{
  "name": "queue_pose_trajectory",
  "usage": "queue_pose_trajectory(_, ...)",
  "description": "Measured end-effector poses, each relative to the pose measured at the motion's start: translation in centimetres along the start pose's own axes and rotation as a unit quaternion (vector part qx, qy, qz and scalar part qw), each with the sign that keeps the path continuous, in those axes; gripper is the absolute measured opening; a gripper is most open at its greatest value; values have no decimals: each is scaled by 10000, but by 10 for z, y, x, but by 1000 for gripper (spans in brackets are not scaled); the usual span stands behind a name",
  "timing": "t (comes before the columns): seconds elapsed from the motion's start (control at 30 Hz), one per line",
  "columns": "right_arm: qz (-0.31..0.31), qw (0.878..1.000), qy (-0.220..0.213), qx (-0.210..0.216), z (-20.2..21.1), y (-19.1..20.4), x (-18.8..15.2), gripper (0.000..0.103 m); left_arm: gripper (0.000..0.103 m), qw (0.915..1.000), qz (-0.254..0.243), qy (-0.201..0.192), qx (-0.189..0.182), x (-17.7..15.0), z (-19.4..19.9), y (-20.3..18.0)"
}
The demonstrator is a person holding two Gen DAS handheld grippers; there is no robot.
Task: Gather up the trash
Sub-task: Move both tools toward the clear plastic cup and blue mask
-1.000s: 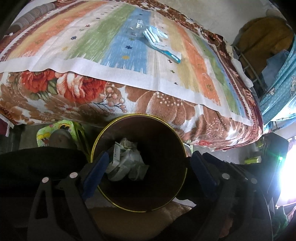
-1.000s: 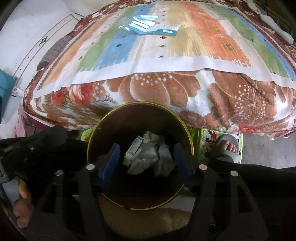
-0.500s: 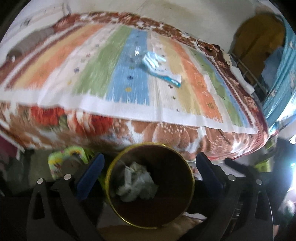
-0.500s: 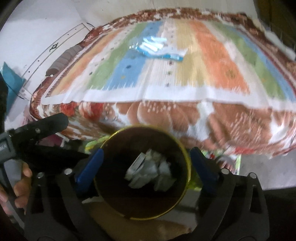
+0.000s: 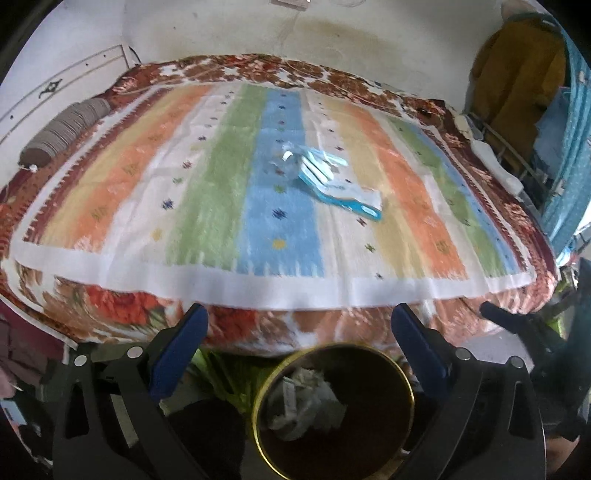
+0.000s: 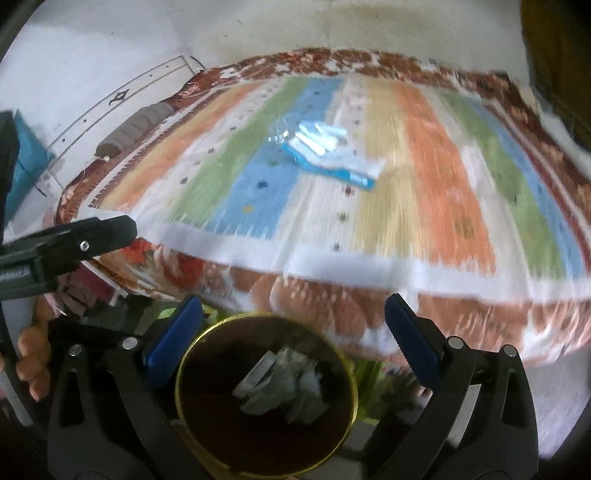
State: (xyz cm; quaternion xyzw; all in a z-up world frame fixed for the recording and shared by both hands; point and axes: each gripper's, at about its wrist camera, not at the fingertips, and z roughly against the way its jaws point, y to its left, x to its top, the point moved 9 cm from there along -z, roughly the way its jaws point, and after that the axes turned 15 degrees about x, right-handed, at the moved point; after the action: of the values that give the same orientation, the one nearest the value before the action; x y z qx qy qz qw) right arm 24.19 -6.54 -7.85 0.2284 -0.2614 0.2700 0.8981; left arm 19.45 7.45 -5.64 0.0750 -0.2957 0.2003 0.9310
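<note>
1. Several crumpled pale scraps of trash [image 5: 306, 404] sit at the bottom of the bin [image 5: 388, 439], a dark round can with a gold rim, on the floor just in front of the bed [image 5: 110, 306].
2. More trash on the bed: a blue-and-white wrapper [image 5: 340, 184] lies on the striped blanket [image 5: 221, 206], near its middle, well apart from the bin. A bit of clear plastic [image 5: 282, 162] touches its far end. Right wrist view shows the same wrapper [image 6: 332, 155], blurred.
3. My left gripper [image 5: 299, 347] hangs above the bin's rim, blue pads [image 5: 177, 350] spread as wide as they go, nothing between them, nothing held.
4. My right gripper [image 6: 293, 338] likewise: pads [image 6: 173, 339] fully apart, empty, bin [image 6: 192, 354] below them with the scraps [image 6: 280, 387] inside.
5. Right view also catches my left gripper's black arm [image 6: 66, 247] at the left edge, with my left hand [image 6: 33, 365] under it.
6. Blanket covers a floral brown-orange bedspread [image 6: 314, 299]. A grey bolster [image 5: 62, 129] lies at the bed's far left edge by the white wall [image 5: 221, 33].
7. Yellow cloth [image 5: 517, 74] and blue spotted fabric [image 5: 569, 166] hang at right.
</note>
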Motion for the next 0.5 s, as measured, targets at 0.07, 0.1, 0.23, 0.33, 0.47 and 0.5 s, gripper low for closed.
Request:
queue_pose_trajectory(0.07,194,9997,-7,-132,-4,0,11,94,97,10000,56,51,32,9,-6,5)
queue_pose_trajectory(0.1,297,9994,-2,-184,-8,-1,17,94,97,9999,56,71,48,13,-8,6)
queue_pose_trajectory(0.23,473,9987,1,-206,-19,-3,36,94,97,9999,102,91,85,34,-20,11)
queue_pose_trajectory(0.33,377,9992,20,-87,-28,-5,45,94,97,9998,143,42,105,49,-28,12)
queue_pose_trajectory(0.47,312,9995,-56,-4,-33,-6,55,94,97,9996,274,109,-7,67,-43,11)
queue_pose_trajectory(0.5,299,9995,-76,4,-34,-7,58,94,97,9993,339,151,-95,71,-48,9)
